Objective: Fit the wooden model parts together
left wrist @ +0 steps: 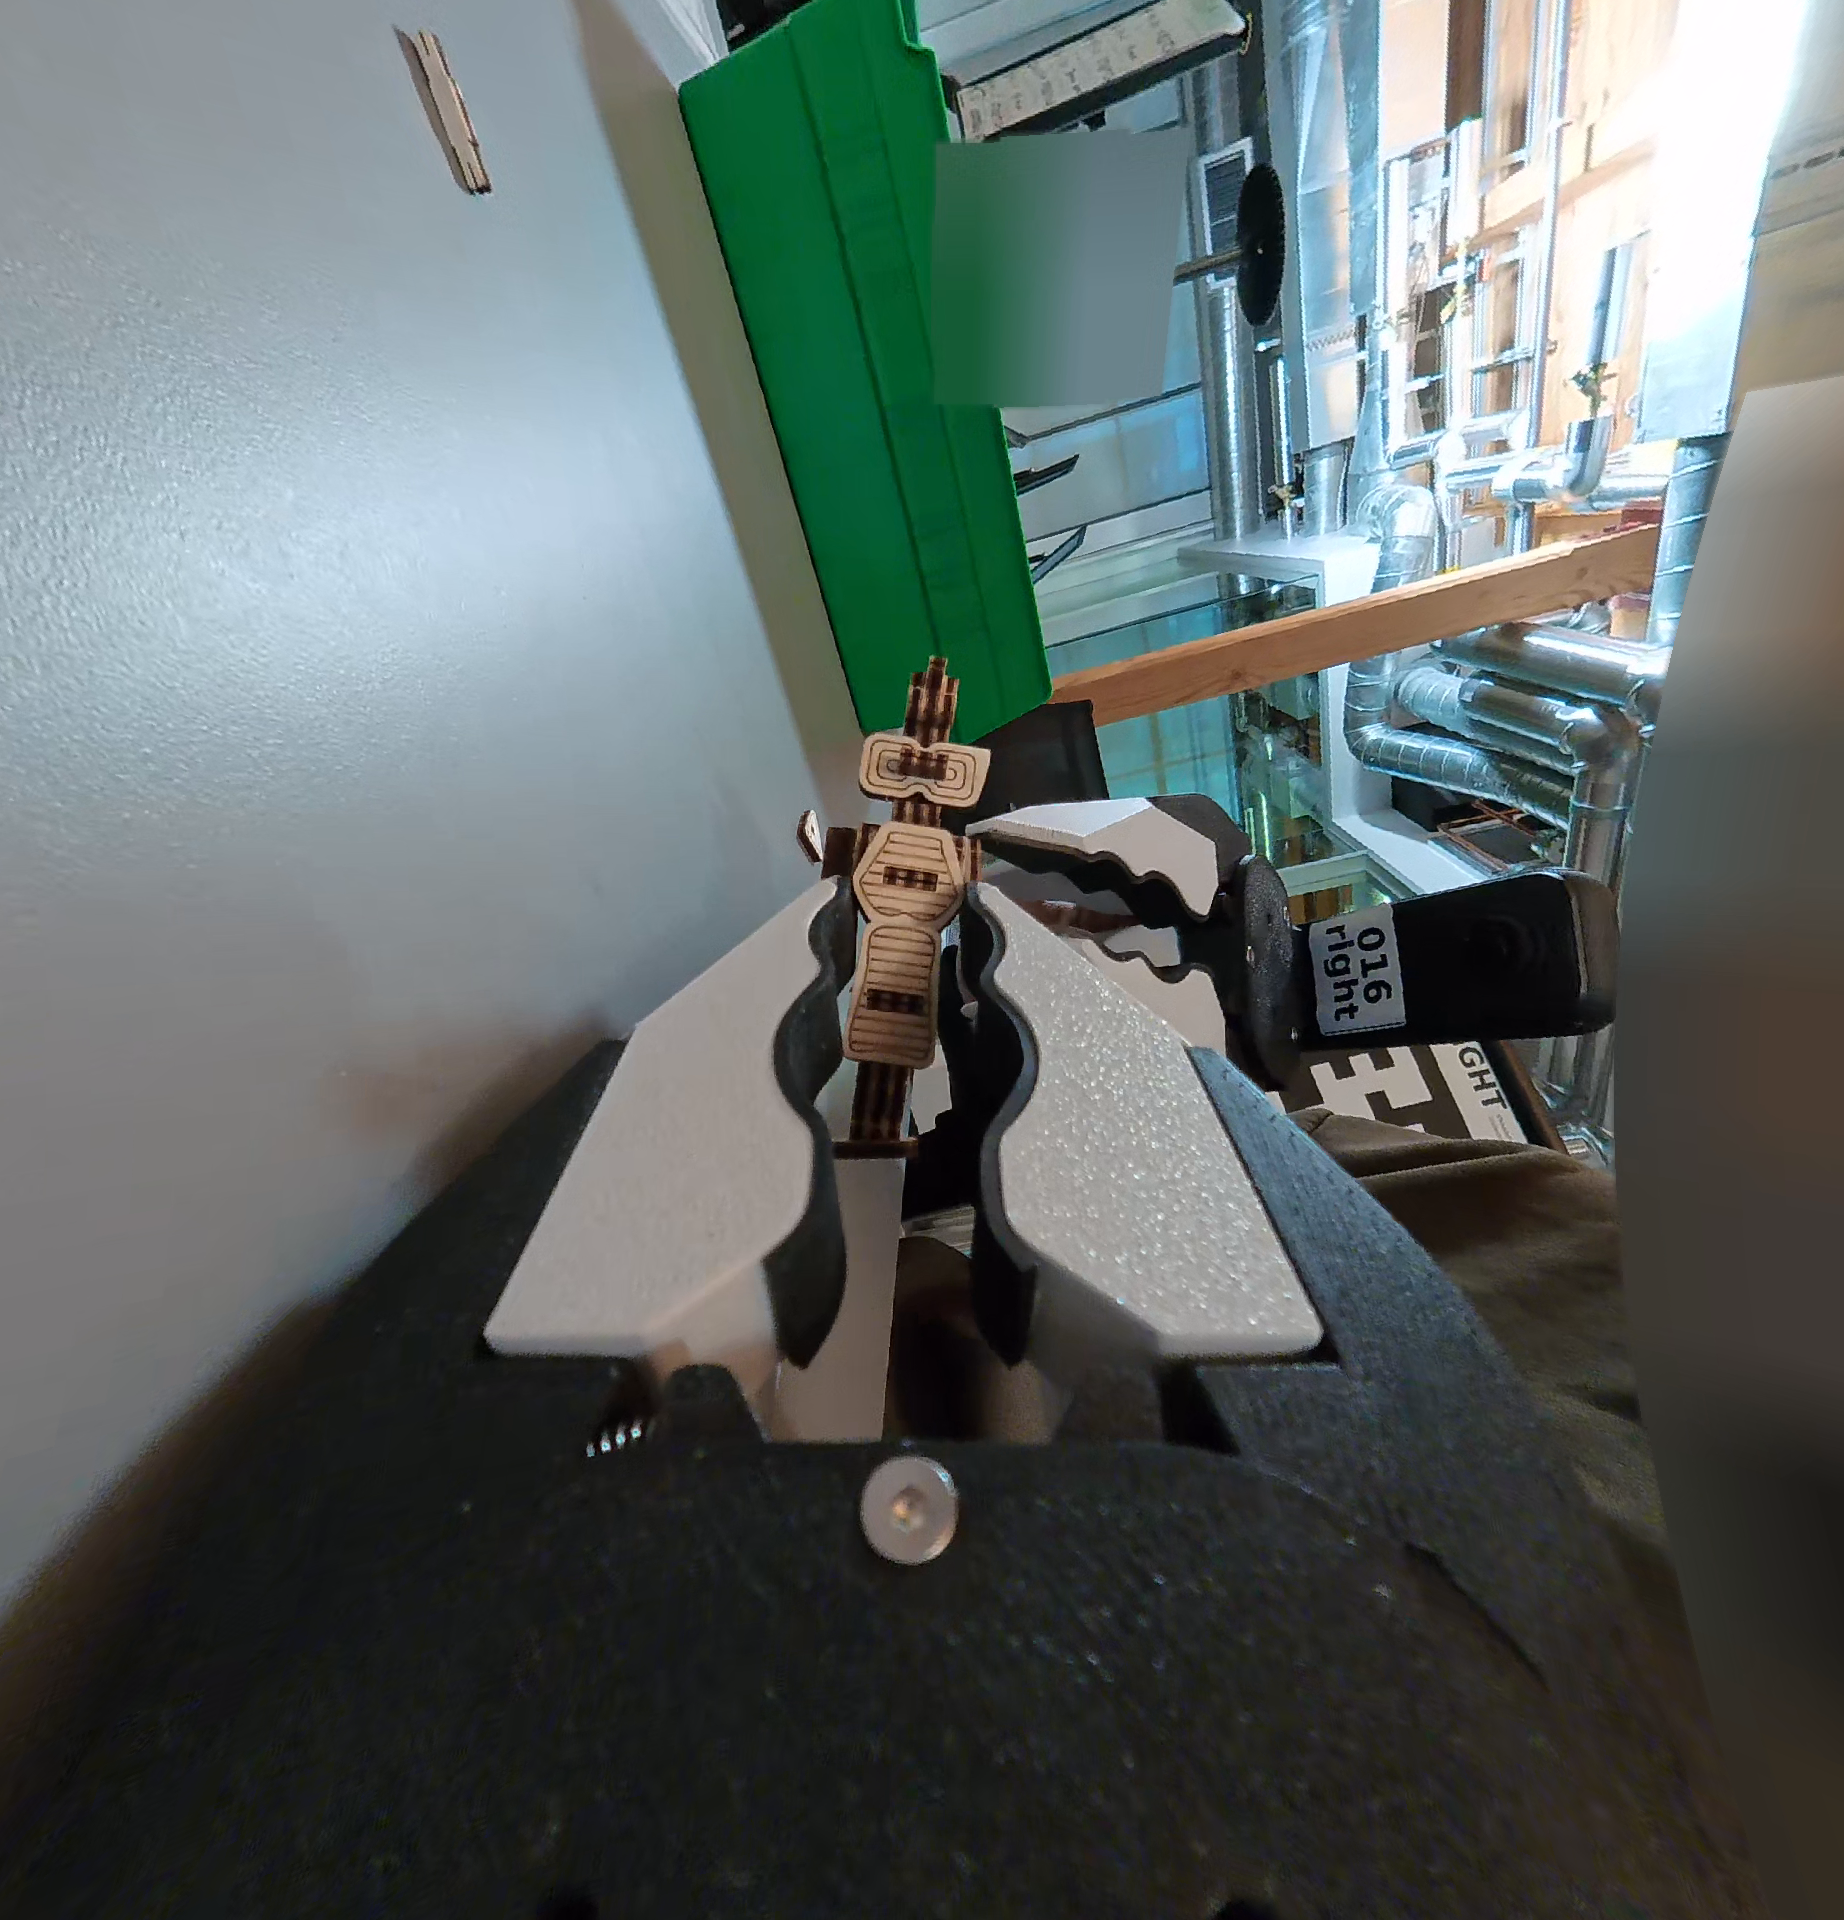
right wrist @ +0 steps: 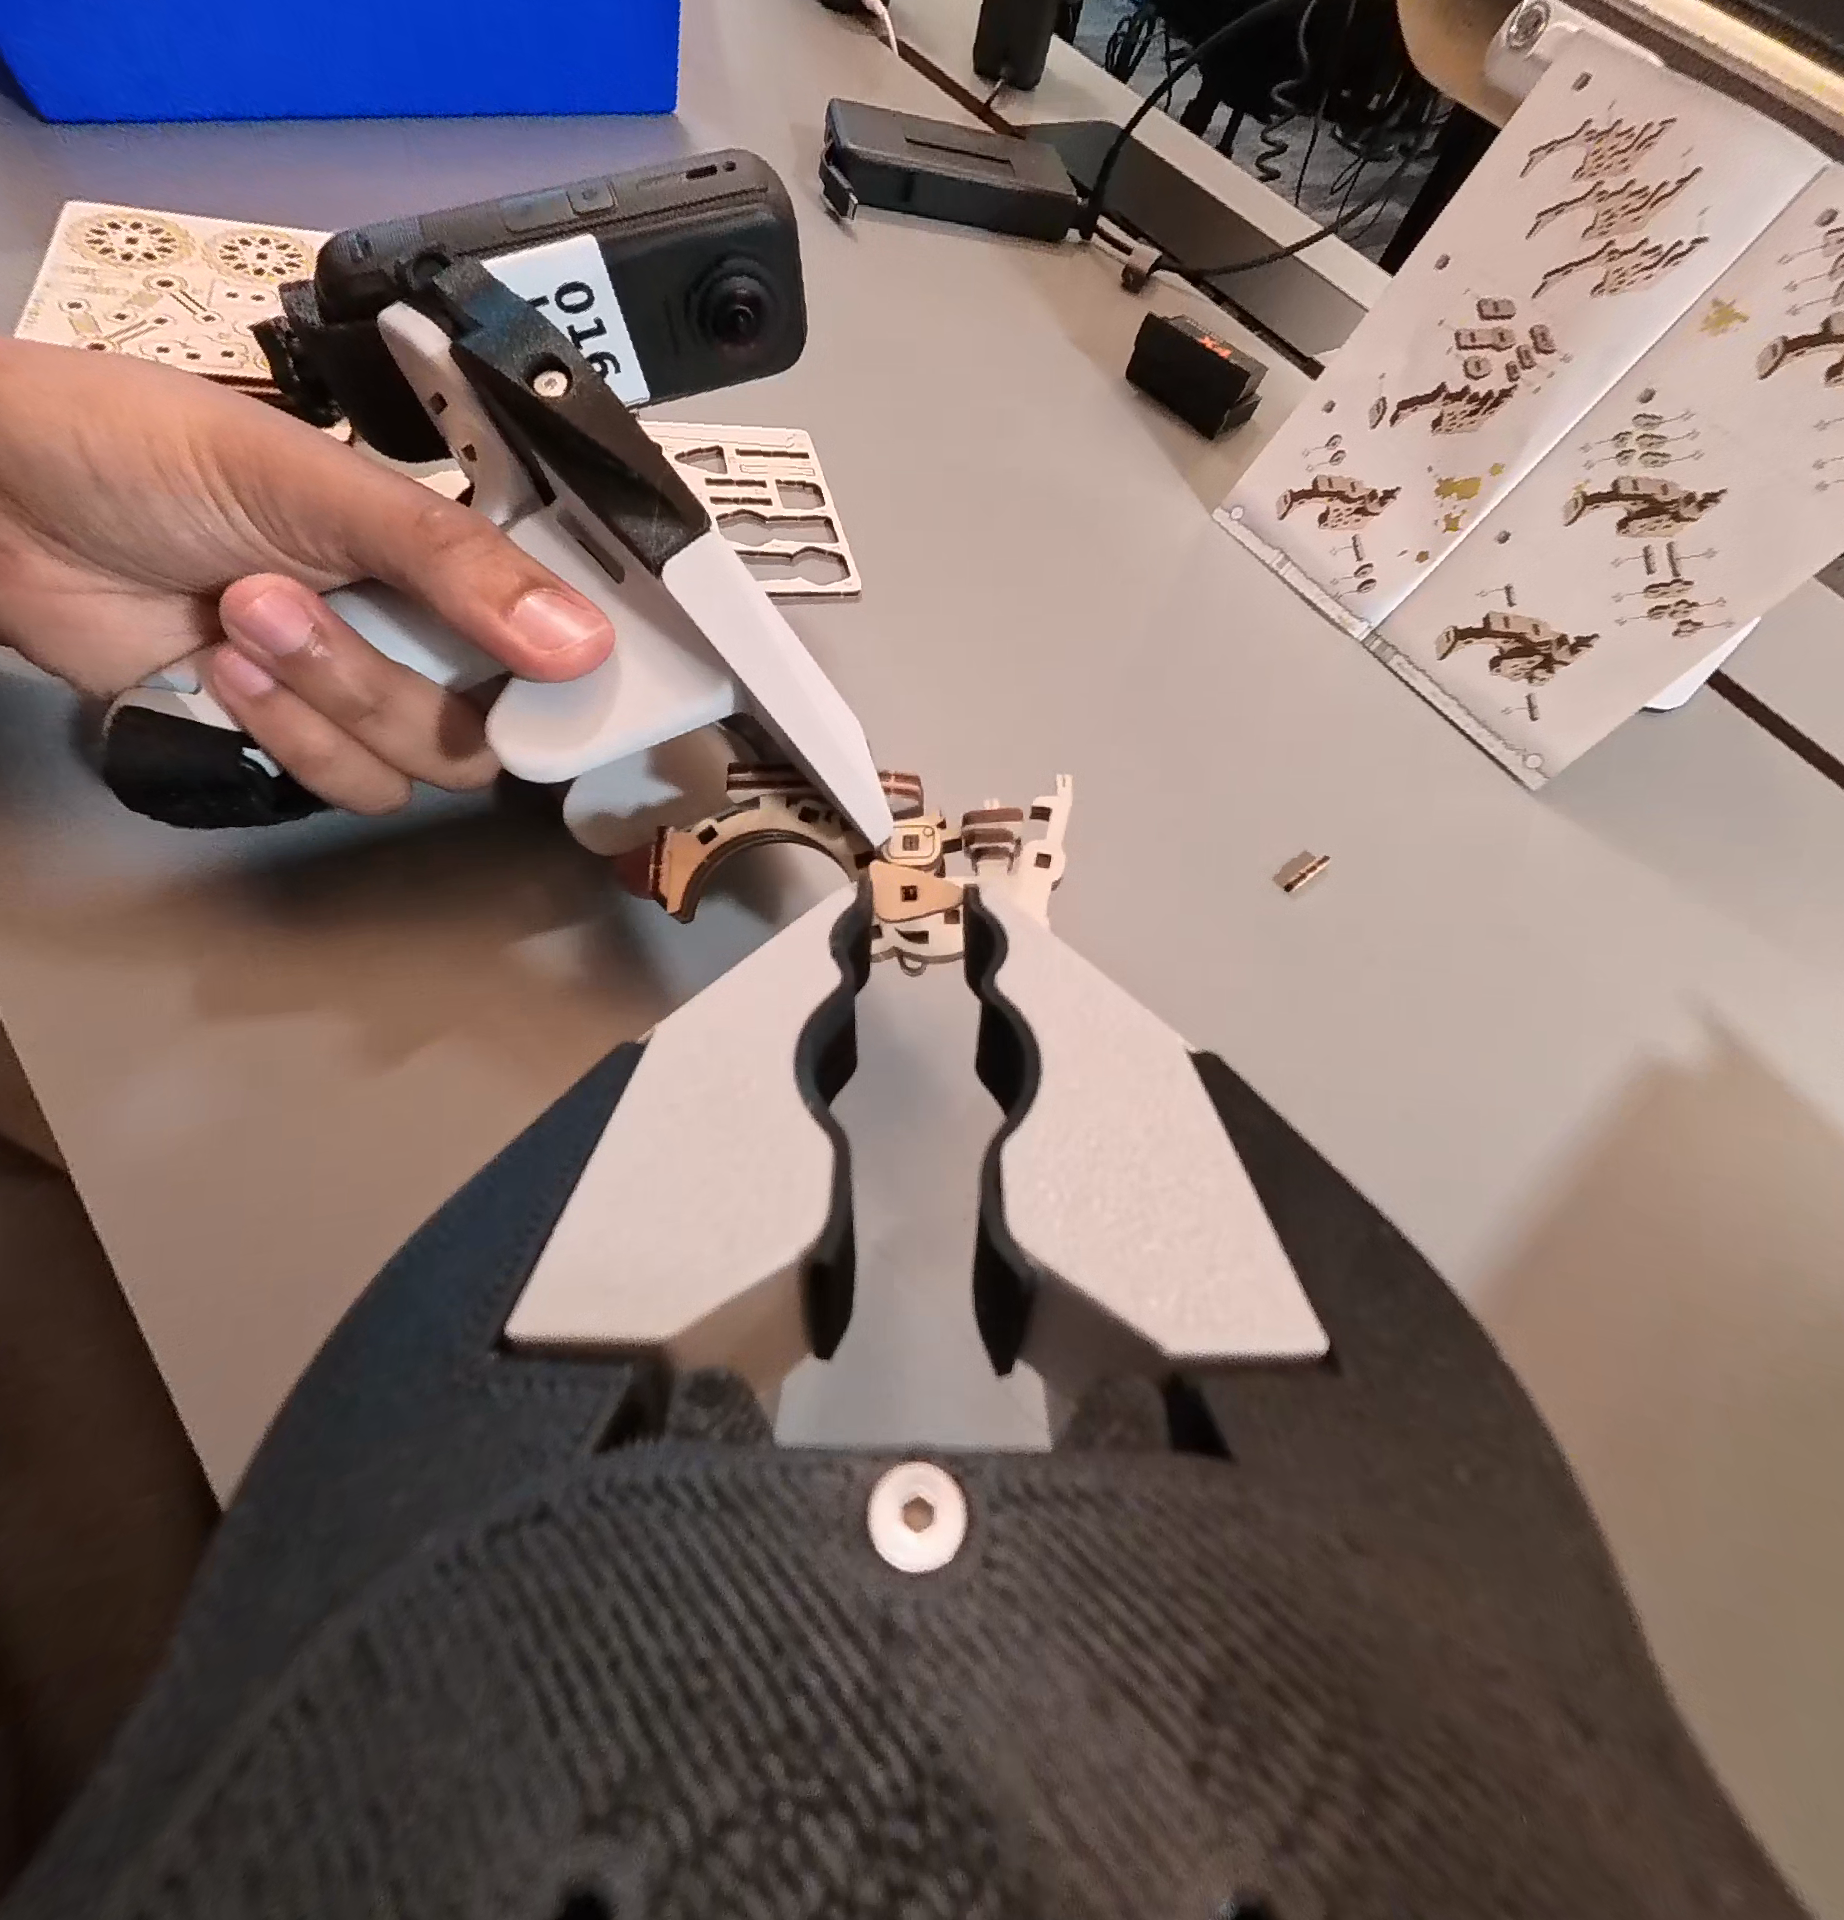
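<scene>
Wooden model parts [left wrist: 897, 935] sit at the centre of the left wrist view — a slim, slotted assembly with engraved plates, standing along the gap between the left gripper's [left wrist: 902, 914] two grey fingers, which pinch it near their tips. From the right of that frame the right gripper [left wrist: 1011, 831] reaches in, its fingertip touching the assembly's side.

In the right wrist view the same assembly [right wrist: 913, 894] lies at the frame's centre, clamped between the tips of the right gripper [right wrist: 913, 914]; the jaws are drawn in on it, with an open channel behind. The left gripper [right wrist: 876, 831] comes down from the upper left, held by a person's hand [right wrist: 274, 582], its pale finger meeting the model's top. A curved wooden section [right wrist: 731, 842] extends left of the grip.

On the grey table [right wrist: 1209, 1039], a small loose wooden piece [right wrist: 1302, 871] lies to the right, well apart. Punched part sheets [right wrist: 772, 509] rest in the upper left — an instruction sheet [right wrist: 1583, 436] stands propped at the upper right.
</scene>
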